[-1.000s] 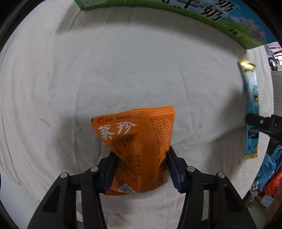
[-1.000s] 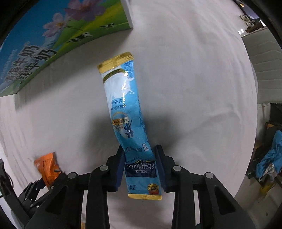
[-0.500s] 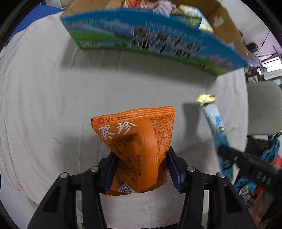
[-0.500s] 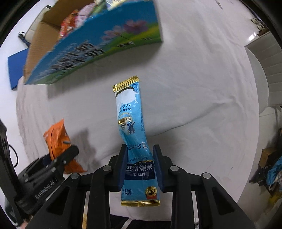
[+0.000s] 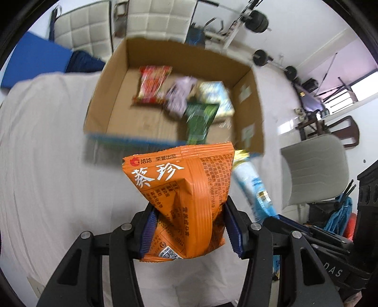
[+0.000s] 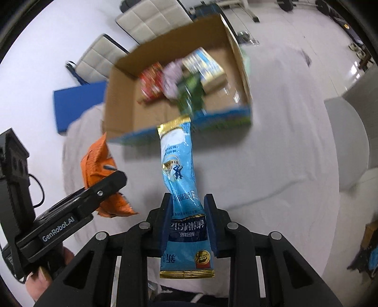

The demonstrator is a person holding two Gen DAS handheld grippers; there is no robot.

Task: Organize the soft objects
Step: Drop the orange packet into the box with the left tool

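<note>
Two soft packets are up in the air over the white-clothed table (image 5: 47,165), one in each gripper. The orange snack bag (image 5: 182,200) sits between the blue pads of the left gripper (image 5: 189,233), pinched at its lower half so the sides crease inward, its sealed top edge standing toward the box. The long blue sachet (image 6: 183,189), gold-trimmed at both ends, is clamped near its lower end by the right gripper (image 6: 187,226), whose jaws are tightening a little further on it; the upper part leans and bends toward the box. From the left side the sachet shows just to the right of the orange bag, close beside it.

Ahead of both packets stands an open cardboard box (image 5: 113,78) with a blue and green printed front wall. Inside it lie a red packet (image 5: 152,85), a pale purple one (image 5: 180,96), a dark green one (image 5: 199,120) and a light blue and yellow one (image 5: 213,96); they are blurred, so I would not swear to how they overlap.

A bare hand (image 6: 45,281) grips the left tool's handle at the lower left of the right-hand view. Beyond the table are white padded chairs (image 5: 82,30), a blue mat (image 5: 35,61), a grey chair (image 5: 316,170) and what look like barbell weights (image 5: 258,20) along the far wall.
</note>
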